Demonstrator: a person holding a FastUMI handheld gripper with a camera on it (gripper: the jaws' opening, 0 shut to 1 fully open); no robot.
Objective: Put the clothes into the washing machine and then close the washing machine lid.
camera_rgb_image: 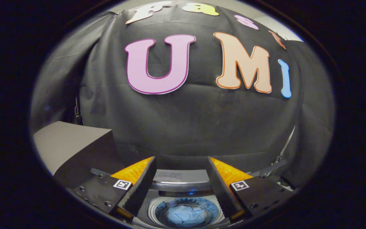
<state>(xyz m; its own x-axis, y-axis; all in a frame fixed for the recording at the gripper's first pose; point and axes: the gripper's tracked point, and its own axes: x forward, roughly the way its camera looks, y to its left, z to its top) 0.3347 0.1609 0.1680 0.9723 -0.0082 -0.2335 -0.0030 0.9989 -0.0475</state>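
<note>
Clothes [184,214] inside washing machine [183,186] drum — gripper [182,173] above, fingers wide apart, empty.

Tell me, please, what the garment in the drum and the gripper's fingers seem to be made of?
The blue garment looks like soft woven cloth, matte and creased. The open gripper has fingers faced with what seems black foam or rubber, dull and finely textured, backed by glossy orange plastic.

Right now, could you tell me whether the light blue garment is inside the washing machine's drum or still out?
Inside: the light blue garment lies in the round drum, below the open gripper, which holds nothing.
</note>
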